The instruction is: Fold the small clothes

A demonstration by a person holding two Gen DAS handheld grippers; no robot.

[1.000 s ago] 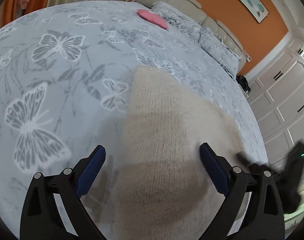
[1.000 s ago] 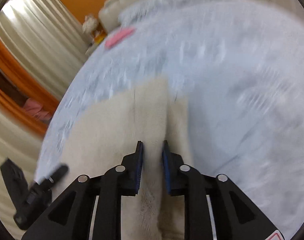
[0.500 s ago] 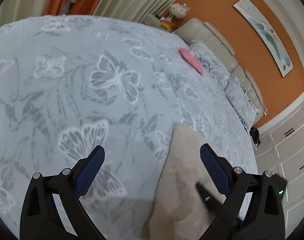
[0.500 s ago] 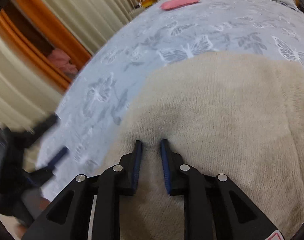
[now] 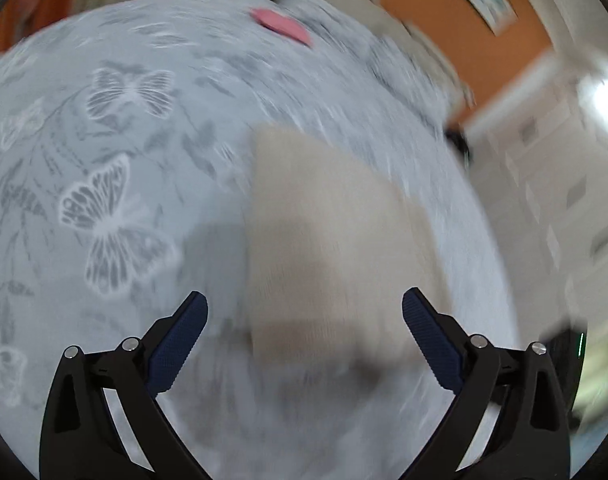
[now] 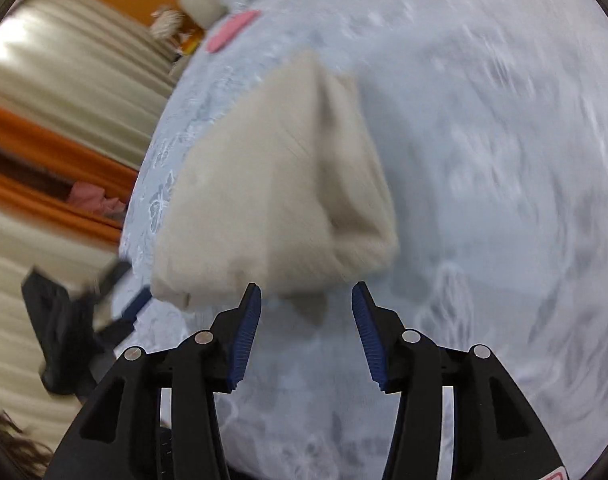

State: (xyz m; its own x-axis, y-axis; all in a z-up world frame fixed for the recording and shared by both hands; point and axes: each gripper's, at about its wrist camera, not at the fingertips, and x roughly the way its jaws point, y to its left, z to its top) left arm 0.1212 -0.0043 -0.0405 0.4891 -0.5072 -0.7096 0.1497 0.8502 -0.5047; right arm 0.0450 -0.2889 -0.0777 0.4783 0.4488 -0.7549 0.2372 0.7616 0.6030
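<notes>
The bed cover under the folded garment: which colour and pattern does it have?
The bed cover is pale grey-blue with white and grey butterflies; the left wrist view shows it best.

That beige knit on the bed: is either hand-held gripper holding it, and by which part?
Neither. The knit lies folded on the bed. The right hand-held gripper is opening, nothing pinched; the left hand-held gripper is wide open.

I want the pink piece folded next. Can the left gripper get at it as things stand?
Probably yes, with a long reach: the pink piece lies in the open far up the bedspread, and the left gripper has open, empty jaws.
</notes>
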